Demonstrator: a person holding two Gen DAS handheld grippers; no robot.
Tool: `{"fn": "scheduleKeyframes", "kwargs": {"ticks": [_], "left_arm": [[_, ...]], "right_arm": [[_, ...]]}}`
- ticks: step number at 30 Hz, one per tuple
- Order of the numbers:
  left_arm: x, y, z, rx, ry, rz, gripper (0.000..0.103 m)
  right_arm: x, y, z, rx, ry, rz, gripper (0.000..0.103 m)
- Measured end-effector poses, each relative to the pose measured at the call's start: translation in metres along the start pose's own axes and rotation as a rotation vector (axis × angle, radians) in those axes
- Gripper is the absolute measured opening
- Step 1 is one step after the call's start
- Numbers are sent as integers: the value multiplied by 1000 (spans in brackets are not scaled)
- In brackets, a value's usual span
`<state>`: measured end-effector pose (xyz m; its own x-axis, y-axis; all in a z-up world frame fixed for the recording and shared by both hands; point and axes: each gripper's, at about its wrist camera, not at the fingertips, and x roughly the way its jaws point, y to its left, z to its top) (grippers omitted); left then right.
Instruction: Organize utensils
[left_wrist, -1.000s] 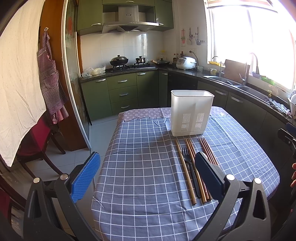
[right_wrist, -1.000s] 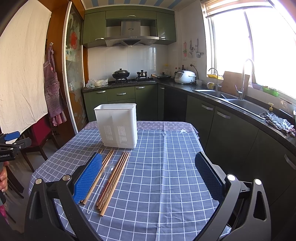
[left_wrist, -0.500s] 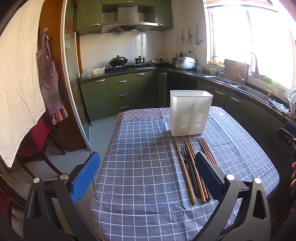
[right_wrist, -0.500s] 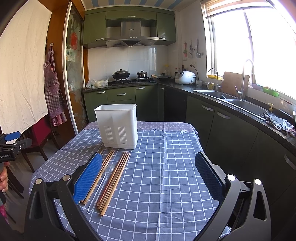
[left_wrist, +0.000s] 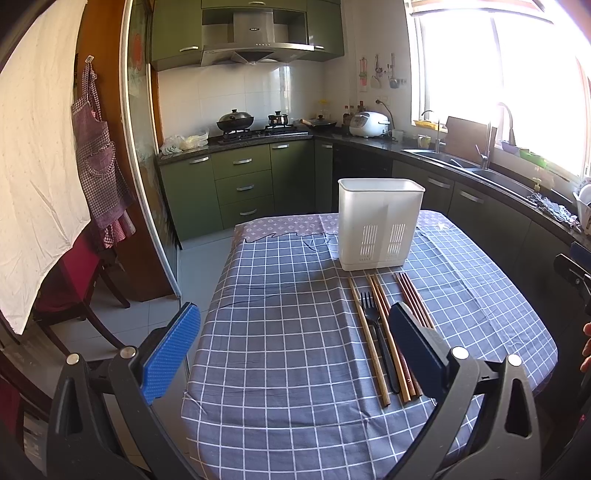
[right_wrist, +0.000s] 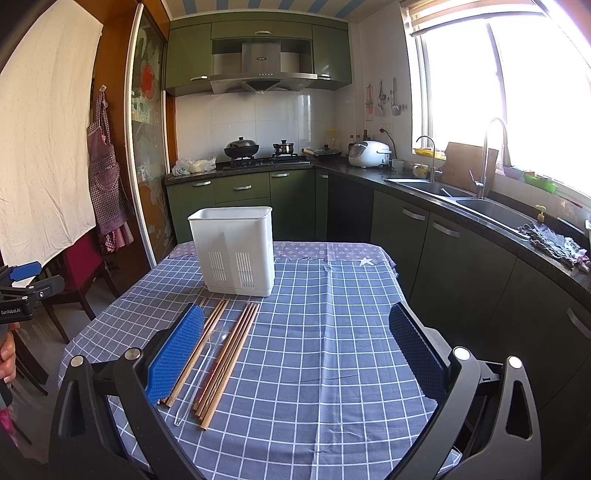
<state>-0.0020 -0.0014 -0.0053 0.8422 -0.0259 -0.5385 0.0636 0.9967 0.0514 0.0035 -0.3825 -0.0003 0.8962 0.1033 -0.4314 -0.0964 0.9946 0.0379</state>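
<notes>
A white slotted utensil holder (left_wrist: 379, 223) stands upright on the checked tablecloth (left_wrist: 288, 332); it also shows in the right wrist view (right_wrist: 233, 251). In front of it lie several wooden chopsticks (left_wrist: 369, 334), a black plastic fork (left_wrist: 376, 338) and, in the right wrist view, a clear plastic spoon (right_wrist: 205, 369) among the chopsticks (right_wrist: 229, 354). My left gripper (left_wrist: 293, 350) is open and empty, held above the table's near left. My right gripper (right_wrist: 295, 354) is open and empty, above the near middle of the table, its left pad over the chopsticks' left side.
Green kitchen cabinets (left_wrist: 240, 184) with a stove stand behind the table. A counter with a sink (right_wrist: 461, 199) runs along the right. A red chair (left_wrist: 70, 280) stands to the table's left. The table's near edge (left_wrist: 295, 443) is close to the left gripper.
</notes>
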Motion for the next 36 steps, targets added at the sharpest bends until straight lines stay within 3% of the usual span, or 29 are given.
{"fn": "scheduleKeyframes", "kwargs": {"ticks": [5,7,9,11,14,18,22,25,27,31,34,36], "left_arm": [[9,1,-1,-18,35,-27,97],[18,1,0,-29,65,-68,97],[31,-2,2,-10,105,-55,97],[52,-8,2,15,164,-23,97],[85,-11,3,7,286,-52,97],[128,-20,5,12,422,-78,97],[160,-33,8,10,531,-128,93],[179,-45,7,10,608,-141,77],[187,-54,5,21,646,-144,74],[198,-70,1,33,717,-166,49],[204,-79,-1,34,753,-172,41],[207,-84,-3,32,773,-177,28]], "right_arm": [[5,-3,0,7,19,11,99],[12,-5,0,12,47,25,99],[26,-10,1,28,98,65,99],[45,-17,3,59,170,106,99],[79,-25,5,91,286,114,99],[122,-21,6,42,429,150,99],[153,-19,7,45,492,166,99],[172,-24,8,85,529,185,99],[182,-26,7,103,548,183,99],[192,-25,4,99,574,182,80],[196,-26,0,99,583,188,69],[199,-27,-2,97,587,188,61]]}}
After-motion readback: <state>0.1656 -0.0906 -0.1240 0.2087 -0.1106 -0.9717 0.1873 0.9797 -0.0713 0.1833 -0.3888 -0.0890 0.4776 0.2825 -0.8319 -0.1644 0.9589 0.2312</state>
